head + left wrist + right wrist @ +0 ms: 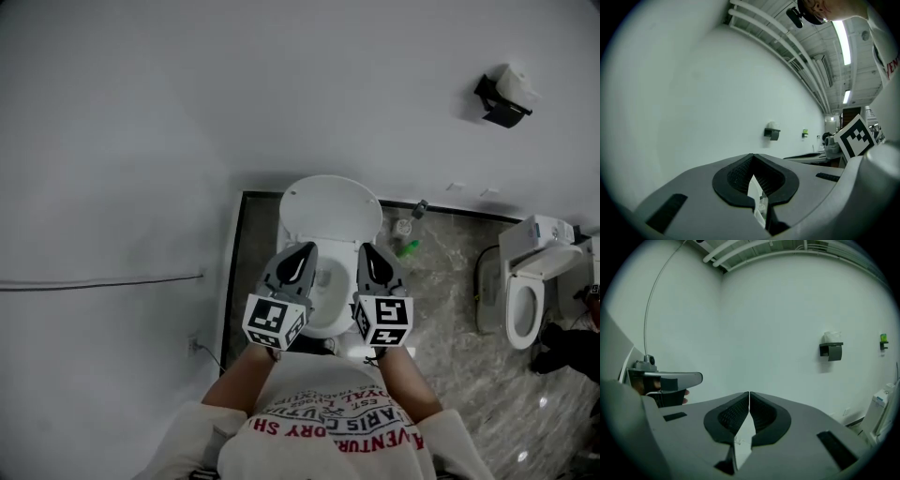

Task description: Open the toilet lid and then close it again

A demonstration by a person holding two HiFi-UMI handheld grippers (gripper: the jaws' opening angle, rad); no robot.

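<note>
A bare white wall [141, 141] takes up most of the room, and a grey marble floor [450, 281] runs along its foot to the right. The toilet [322, 323] stands against that wall. Its lid [330, 204] is up, leaning back at the wall, and the seat and bowl lie open below it.

A second toilet [536, 253] stands well apart to the right, its lid up too. The person stands right before the first bowl in a pale printed shirt [328, 422], both arms stretched forward.

The two claws are side by side over the bowl and cover much of the seat from above. The left claw [300, 258] is clenched with its tips meeting and nothing between them. The right claw [372, 258] is clenched and empty as well — neither touches the lid. Both point nearly level at the wall, not down at the toilet. From each gripper view the other claw shows at the edge, the right one by its marker cube [855, 140].

High on the wall to the right hangs a dark paper holder [504, 97] with a roll on it. A green bottle [407, 248] stands on the floor just beside the toilet. A thin cable [103, 281] runs along the wall at the left, and a small socket [195, 345] sits lower down.
</note>
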